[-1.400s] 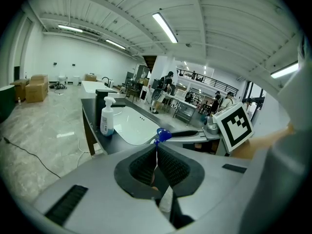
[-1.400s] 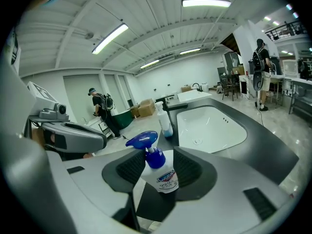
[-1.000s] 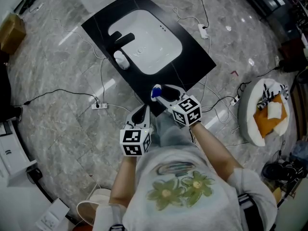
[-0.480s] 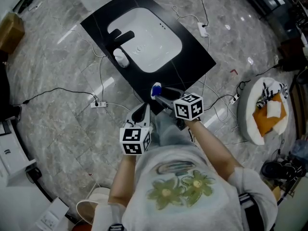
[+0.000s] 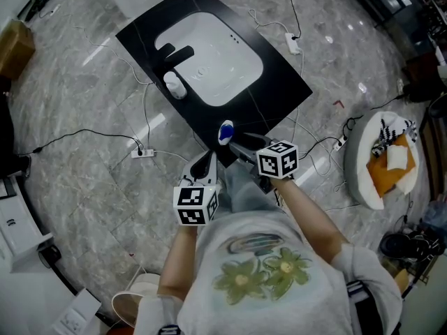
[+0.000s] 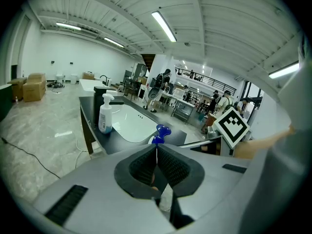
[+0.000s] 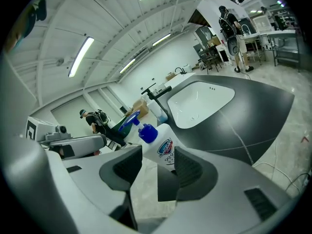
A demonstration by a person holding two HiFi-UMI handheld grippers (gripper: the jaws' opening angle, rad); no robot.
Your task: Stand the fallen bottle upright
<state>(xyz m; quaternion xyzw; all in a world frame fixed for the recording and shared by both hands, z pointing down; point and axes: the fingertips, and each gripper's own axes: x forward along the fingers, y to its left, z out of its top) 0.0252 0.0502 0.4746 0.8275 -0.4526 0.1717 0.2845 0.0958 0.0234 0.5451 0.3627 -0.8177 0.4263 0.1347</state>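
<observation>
A white bottle with a blue pump stands upright on the black counter, close to its near edge. In the right gripper view the bottle sits between the tips of my right gripper. Its jaws have just been opening, and there is a gap at the left pad. In the head view my right gripper is just behind the bottle. My left gripper hangs off the counter's near edge. Its pads meet, shut on nothing I can see, with the blue pump beyond them.
A white sink with a black faucet is set in the counter, with a second white pump bottle beside it. Cables and a power strip lie on the marble floor. A round white seat with orange cloth stands at the right.
My right gripper has rolled, its jaws have widened, and it has drawn back a little from the bottle. The bottle stays standing. The left gripper has not moved.
</observation>
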